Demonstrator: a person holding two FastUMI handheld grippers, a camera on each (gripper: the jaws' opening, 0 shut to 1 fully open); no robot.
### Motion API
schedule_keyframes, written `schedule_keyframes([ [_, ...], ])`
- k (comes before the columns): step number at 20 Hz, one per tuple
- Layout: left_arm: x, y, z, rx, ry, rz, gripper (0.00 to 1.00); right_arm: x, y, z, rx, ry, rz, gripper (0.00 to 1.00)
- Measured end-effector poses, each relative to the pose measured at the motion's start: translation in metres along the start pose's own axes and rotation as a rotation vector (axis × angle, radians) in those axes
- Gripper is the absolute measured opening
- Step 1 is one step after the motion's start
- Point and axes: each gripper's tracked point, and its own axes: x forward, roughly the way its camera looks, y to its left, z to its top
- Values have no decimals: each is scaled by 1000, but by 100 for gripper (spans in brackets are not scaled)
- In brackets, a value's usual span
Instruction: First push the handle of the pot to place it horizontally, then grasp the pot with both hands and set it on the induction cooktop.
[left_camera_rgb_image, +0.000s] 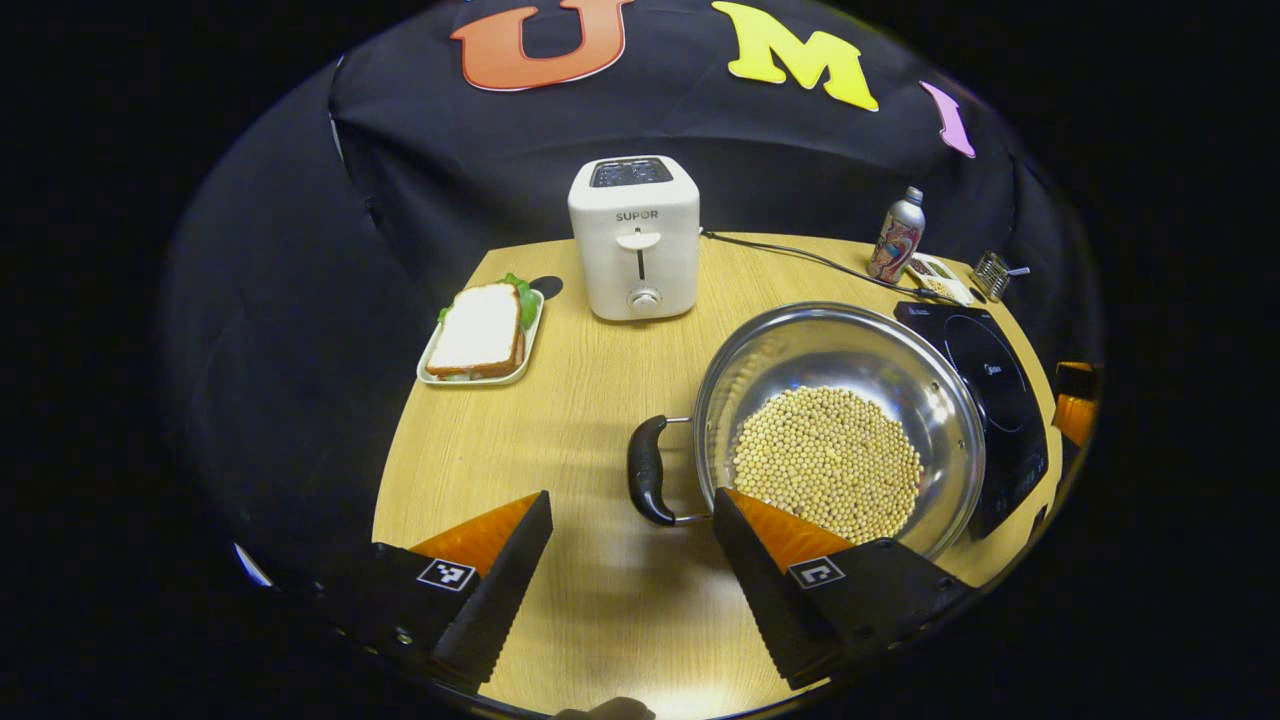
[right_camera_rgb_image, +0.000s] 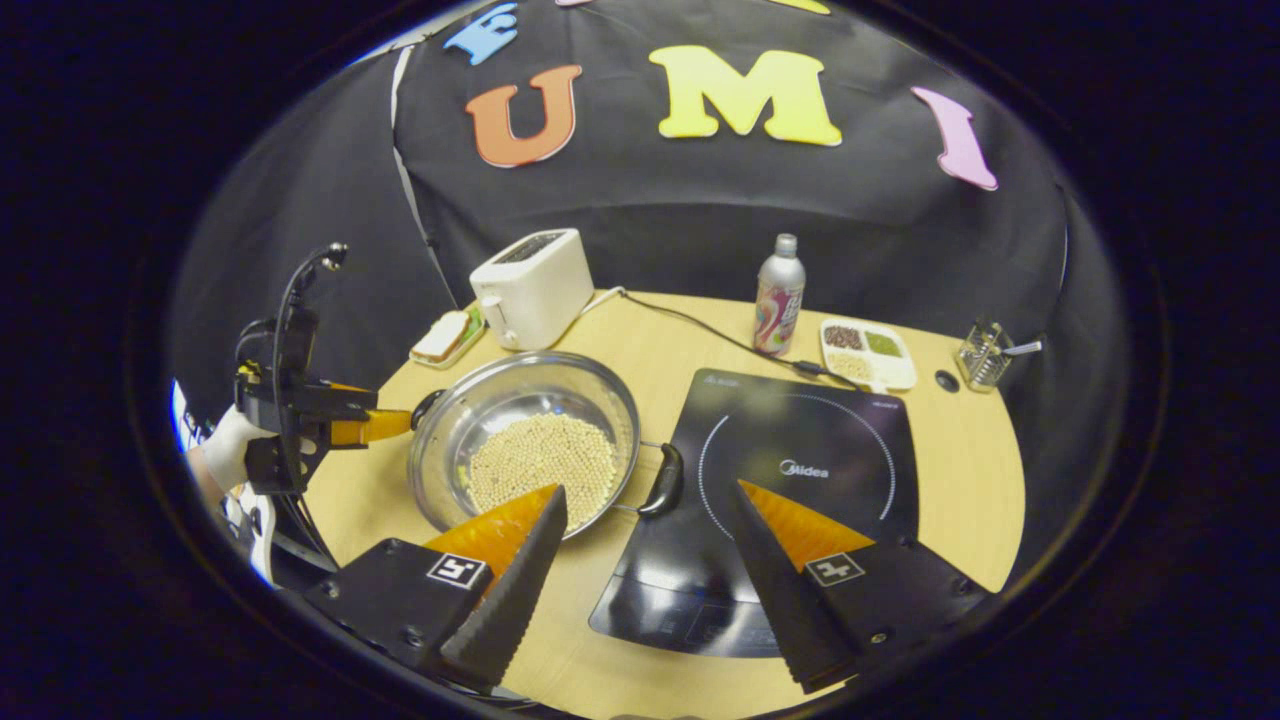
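With both grippers spread wide and holding nothing, the pot sits just ahead of the left gripper, its near handle between the fingers, so close squarely there, while the right gripper takes the far handle beside the cooktop.

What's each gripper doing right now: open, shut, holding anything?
Left gripper: open, empty, fingers either side of the pot handle.
Right gripper: open, empty, above the other handle.
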Motion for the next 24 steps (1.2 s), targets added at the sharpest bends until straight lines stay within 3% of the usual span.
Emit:
schedule_keyframes([
  [6, 35, -4, 3, 3, 71, -10, 97, 67, -1, -16, 36, 160, -32, 100],
  [13, 57, -9, 1, -7, 154, -36, 97, 98, -7, -32, 67, 297, -79, 98],
  [14, 60, -9, 0, 2, 165, -41, 95, 99, -8, -28, 65, 292, -91, 91],
  [16, 64, -15, 0, 3, 186, -63, 89, 102, -4, -26, 77, 329, -91, 93],
  [17, 66, -18, -1, 2, 197, -70, 87, 107, -6, -25, 68, 338, -95, 84],
  [18, 68, -21, -1, 0, 208, -83, 81, 108, -6, -23, 53, 351, -105, 87],
  [20, 70, -23, -2, 6, 232, -85, 70, 109, -9, -24, 33, 390, -128, 75],
  [23, 72, -25, -6, -1, 266, -104, 71, 111, -10, -19, 75, 408, -143, 74],
  [24, 72, -25, -8, -8, 282, -114, 71, 110, -10, -18, 80, 412, -138, 70],
])
